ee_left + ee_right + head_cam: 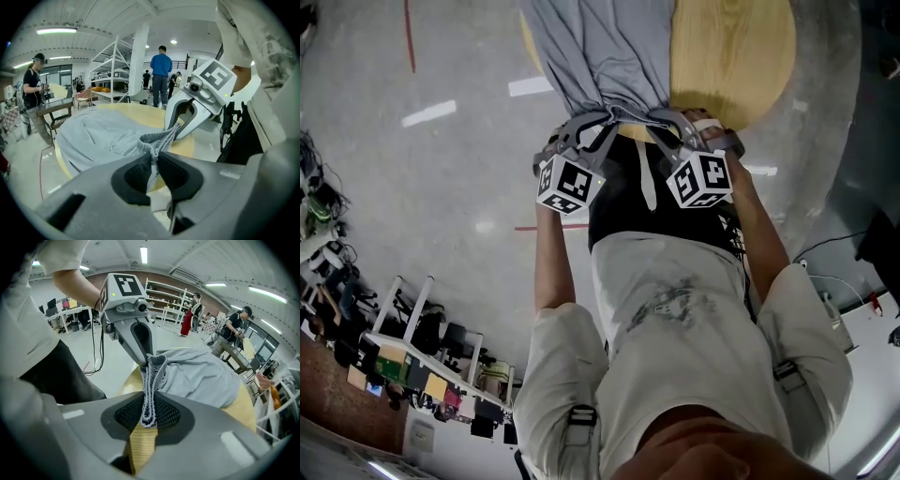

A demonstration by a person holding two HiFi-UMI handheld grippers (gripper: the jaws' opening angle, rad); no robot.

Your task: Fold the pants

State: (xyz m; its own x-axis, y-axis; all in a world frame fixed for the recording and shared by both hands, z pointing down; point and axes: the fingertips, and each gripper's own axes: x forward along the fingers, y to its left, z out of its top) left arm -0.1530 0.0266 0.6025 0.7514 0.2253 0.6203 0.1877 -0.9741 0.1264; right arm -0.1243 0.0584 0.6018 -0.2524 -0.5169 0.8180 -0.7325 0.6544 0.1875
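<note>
Grey pants [600,47] lie across a round wooden table [741,56], with the ribbed waistband [623,117] at the near edge. My left gripper [581,129] is shut on the waistband's left end, and the ribbed cloth [153,159] is pinched between its pads. My right gripper [667,122] is shut on the right end, where a fold of the waistband [149,401] stands upright between the pads. The band is lifted slightly and stretched between the two grippers. The rest of the pants [103,136] [197,376] rests rumpled on the table [140,446].
A person in a white shirt and black trousers stands at the table's near edge. A white shelving rack [412,347] stands on the floor at lower left. Other people [161,75] [236,326], shelves and a small table [56,110] are farther off.
</note>
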